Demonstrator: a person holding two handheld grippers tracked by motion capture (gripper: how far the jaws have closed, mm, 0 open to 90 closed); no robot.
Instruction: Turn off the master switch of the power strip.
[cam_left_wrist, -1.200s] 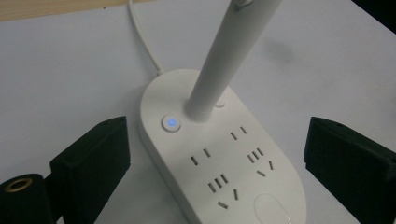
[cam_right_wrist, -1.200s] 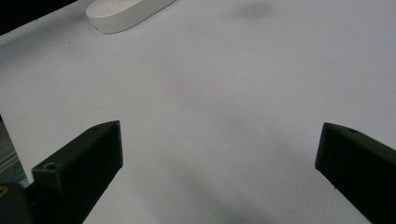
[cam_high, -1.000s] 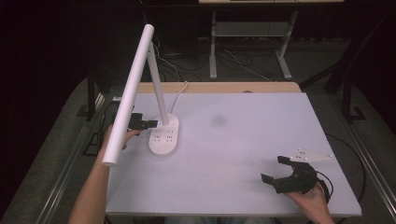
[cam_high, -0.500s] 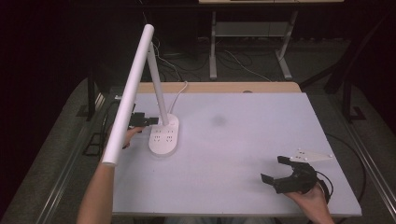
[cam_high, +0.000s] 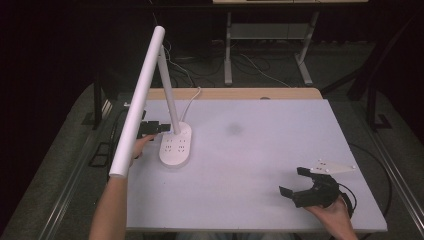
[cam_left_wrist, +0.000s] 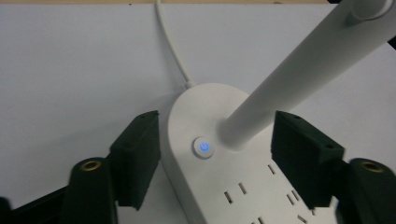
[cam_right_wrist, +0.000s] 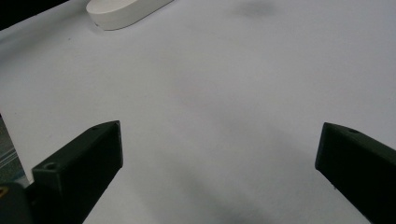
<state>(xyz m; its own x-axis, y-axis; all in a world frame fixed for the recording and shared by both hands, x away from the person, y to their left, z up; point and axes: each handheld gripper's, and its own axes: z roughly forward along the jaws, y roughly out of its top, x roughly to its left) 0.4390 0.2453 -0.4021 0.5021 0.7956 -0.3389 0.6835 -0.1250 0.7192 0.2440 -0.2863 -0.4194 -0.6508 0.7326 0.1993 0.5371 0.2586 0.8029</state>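
A white desk lamp stands at the table's left, its oval base (cam_high: 175, 146) carrying sockets and a lit blue power button (cam_left_wrist: 203, 147). Its stem (cam_left_wrist: 299, 74) rises to a long white bar head (cam_high: 137, 102). My left gripper (cam_high: 161, 129) sits at the base's back end. In the left gripper view the left gripper (cam_left_wrist: 217, 126) is open, its jaws either side of the base end and stem foot; they have just been closing, and no pad clearly presses. My right gripper (cam_high: 291, 180) rests open near the front right corner, and the right gripper (cam_right_wrist: 217, 140) has bare table between its jaws.
The lamp's white cable (cam_left_wrist: 170, 51) runs off the far edge over a wooden strip (cam_high: 235, 93). A faint dark smudge (cam_high: 234, 129) marks the white tabletop (cam_high: 260, 150). Metal desk legs (cam_high: 227, 55) stand on the floor behind.
The left gripper's jaws look slightly closer together around the lamp base's end. Neither hand has shifted noticeably.
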